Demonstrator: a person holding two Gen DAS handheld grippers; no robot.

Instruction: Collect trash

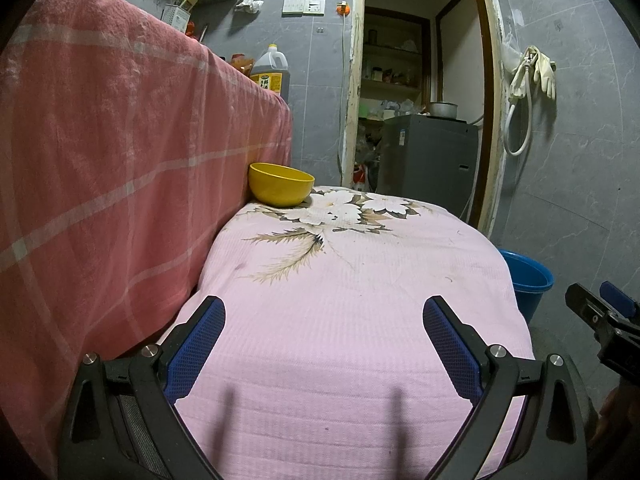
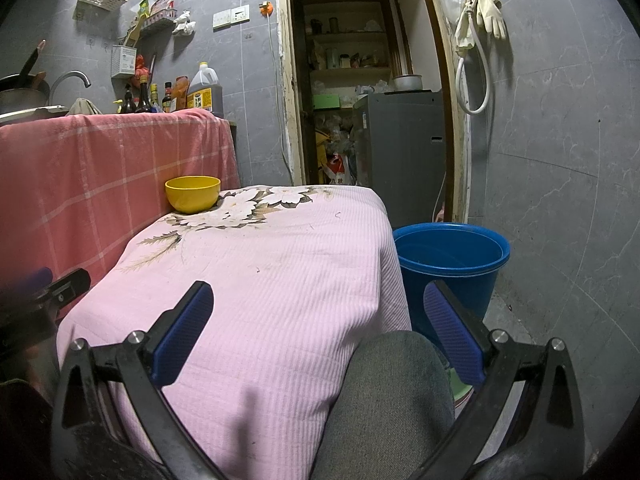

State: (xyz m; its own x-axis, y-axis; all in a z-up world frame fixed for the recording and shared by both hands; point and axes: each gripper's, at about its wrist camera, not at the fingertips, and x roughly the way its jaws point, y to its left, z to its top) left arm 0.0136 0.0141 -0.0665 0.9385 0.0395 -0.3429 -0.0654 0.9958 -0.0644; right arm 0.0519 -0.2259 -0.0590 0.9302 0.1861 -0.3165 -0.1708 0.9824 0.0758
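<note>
both the left gripper (image 1: 324,312) and right gripper (image 2: 318,296) hover jaws apart over the pink-covered table (image 1: 360,300), a yellow bowl (image 1: 281,189) at its far left corner, blue bucket (image 2: 452,264) beside its right edge.

A sunny yellow bowl (image 1: 281,189) sits against a salmon-pink cloth (image 1: 120,140) crossed with pale checks, the table cover (image 1: 352,320) is soft pink with white flowers and tan leaves, and there's a bright blue bucket (image 2: 452,260) before grey marbled wall tiles (image 2: 560,140).

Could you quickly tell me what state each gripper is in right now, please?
Left gripper: open, holding nothing, over the pink cloth.
Right gripper: open, holding nothing.
</note>
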